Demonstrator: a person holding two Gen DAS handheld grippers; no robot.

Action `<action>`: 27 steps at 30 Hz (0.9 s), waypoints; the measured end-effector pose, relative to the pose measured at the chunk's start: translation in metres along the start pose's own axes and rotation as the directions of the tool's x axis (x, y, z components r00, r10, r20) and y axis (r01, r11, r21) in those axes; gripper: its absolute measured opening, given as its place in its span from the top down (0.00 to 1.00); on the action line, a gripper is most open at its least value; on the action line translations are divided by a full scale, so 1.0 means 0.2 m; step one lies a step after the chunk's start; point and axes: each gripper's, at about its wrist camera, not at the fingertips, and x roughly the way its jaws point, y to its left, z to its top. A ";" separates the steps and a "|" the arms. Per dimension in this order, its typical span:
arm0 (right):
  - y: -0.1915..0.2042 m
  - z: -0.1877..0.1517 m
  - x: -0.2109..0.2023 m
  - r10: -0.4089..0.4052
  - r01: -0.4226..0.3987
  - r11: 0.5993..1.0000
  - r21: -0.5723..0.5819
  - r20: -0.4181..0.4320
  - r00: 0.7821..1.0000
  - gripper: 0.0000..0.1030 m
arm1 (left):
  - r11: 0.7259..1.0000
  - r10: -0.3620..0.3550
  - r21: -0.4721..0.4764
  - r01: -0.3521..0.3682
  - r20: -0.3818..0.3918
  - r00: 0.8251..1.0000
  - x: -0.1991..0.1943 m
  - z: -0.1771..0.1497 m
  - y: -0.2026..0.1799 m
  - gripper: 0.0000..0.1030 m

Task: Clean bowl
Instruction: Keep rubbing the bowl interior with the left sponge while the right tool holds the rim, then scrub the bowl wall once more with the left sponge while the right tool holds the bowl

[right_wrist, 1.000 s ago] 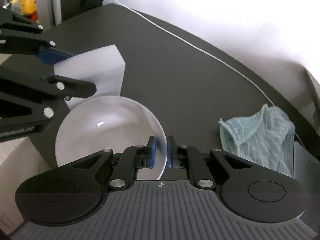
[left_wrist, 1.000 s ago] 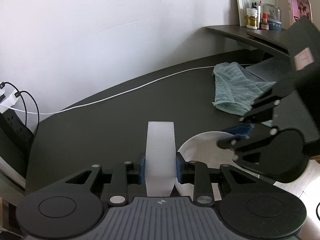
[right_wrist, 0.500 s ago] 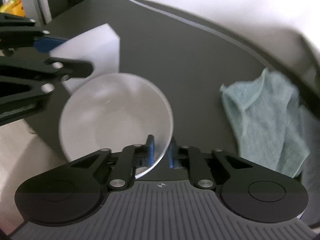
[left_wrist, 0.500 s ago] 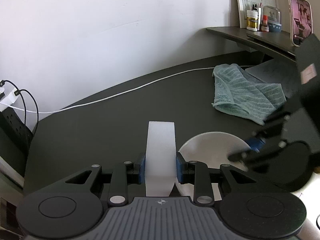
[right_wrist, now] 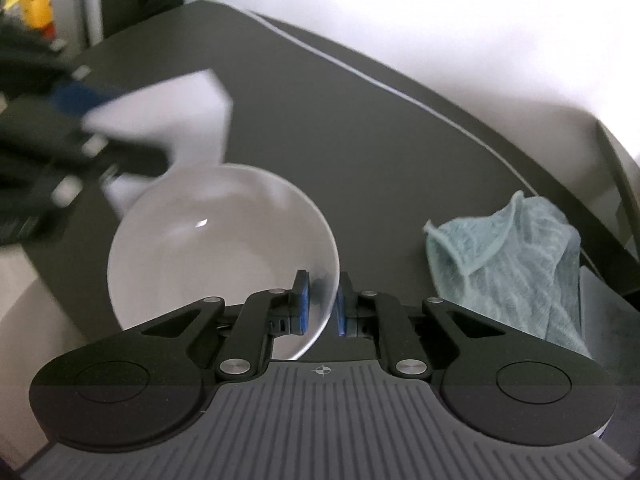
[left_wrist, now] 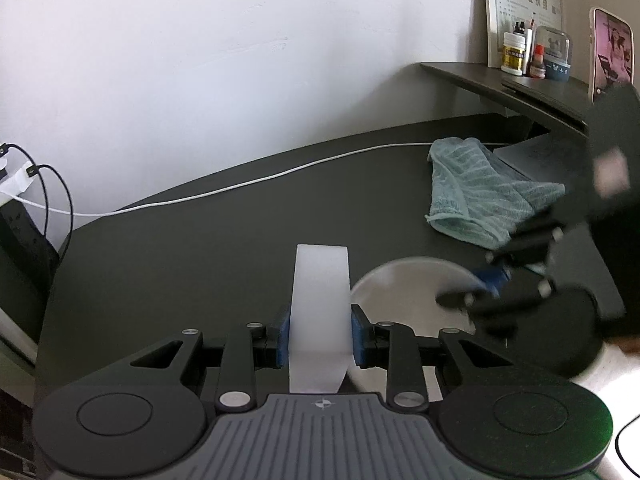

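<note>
Two grippers work over the dark desk (left_wrist: 200,264), largest thing in view. At 2 o'clock from the bowl lies a teal towel (right_wrist: 516,264). The white bowl (right_wrist: 208,252) is off the desk, its rim pinched at 5 o'clock by the right gripper (right_wrist: 320,304). The left gripper (left_wrist: 318,336) is pressed onto a white sponge block (left_wrist: 320,304), long axis pointing forward; the bowl lies toward 3 o'clock, just beside it. The sponge hand looks nearer the hollow.

I see bowl (right_wrist: 216,248): white, shallow, tilted, at the desk's (right_wrist: 360,140) near edge | sponge (left_wrist: 320,304): white block, upright
</note>
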 end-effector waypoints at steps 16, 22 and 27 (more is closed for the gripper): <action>-0.04 -0.03 -0.03 0.027 -0.015 0.991 0.130 -0.091 0.995 0.67 | 1.000 0.018 -0.014 -0.018 0.003 1.000 0.00 0.00 -0.04 0.73; -0.04 0.01 0.02 -0.037 0.040 0.996 0.080 -0.043 0.998 0.84 | 1.000 0.011 -0.024 -0.011 -0.004 1.000 -0.03 -0.02 -0.04 0.73; -0.05 0.04 0.07 -0.039 0.039 0.998 0.040 -0.012 0.999 0.83 | 0.999 0.007 -0.036 -0.007 -0.012 1.000 -0.05 -0.04 -0.03 0.73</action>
